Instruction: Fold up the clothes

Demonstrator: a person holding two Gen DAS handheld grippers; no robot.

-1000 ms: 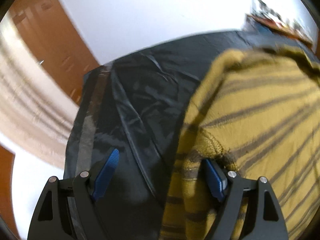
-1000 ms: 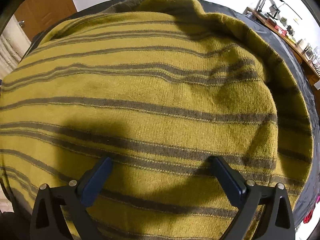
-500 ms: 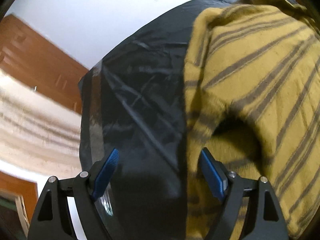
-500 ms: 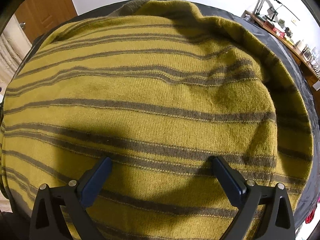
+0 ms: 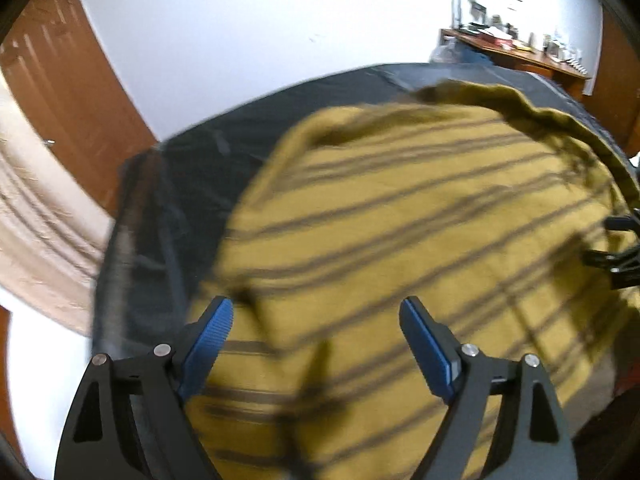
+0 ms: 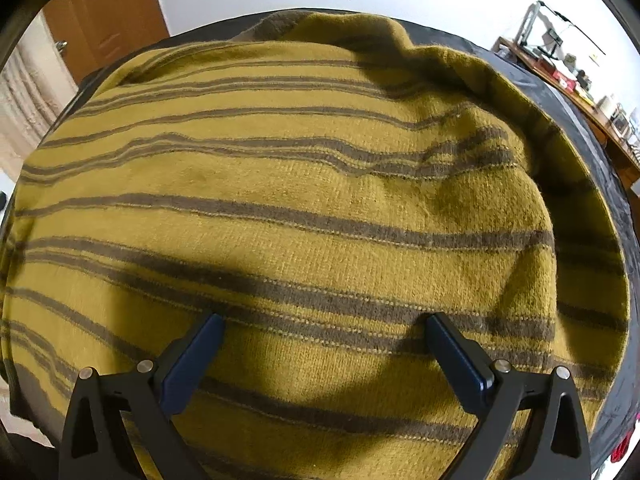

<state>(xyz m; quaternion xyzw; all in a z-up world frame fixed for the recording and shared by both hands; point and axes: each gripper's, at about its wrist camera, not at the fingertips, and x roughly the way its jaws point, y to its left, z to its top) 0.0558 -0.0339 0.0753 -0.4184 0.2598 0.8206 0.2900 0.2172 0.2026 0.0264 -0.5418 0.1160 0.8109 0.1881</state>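
A mustard-yellow knitted sweater with dark grey stripes [image 6: 312,208] lies spread over a table covered in black sheeting [image 5: 168,208]. It also fills the right of the left wrist view [image 5: 400,220], blurred by motion. My left gripper [image 5: 316,312] is open and empty, above the sweater's left part near its edge. My right gripper [image 6: 324,328] is open and empty, just above the sweater's near part. The right gripper's black frame [image 5: 616,252] shows at the right edge of the left wrist view.
A white wall [image 5: 260,40] stands behind the table. A brown wooden door [image 5: 60,92] is at the left. A cluttered wooden desk [image 6: 568,80] stands at the far right. Pale floor lies left of the table.
My left gripper has swung right, from over the black sheeting to over the sweater, staying open. The right gripper has hardly moved.
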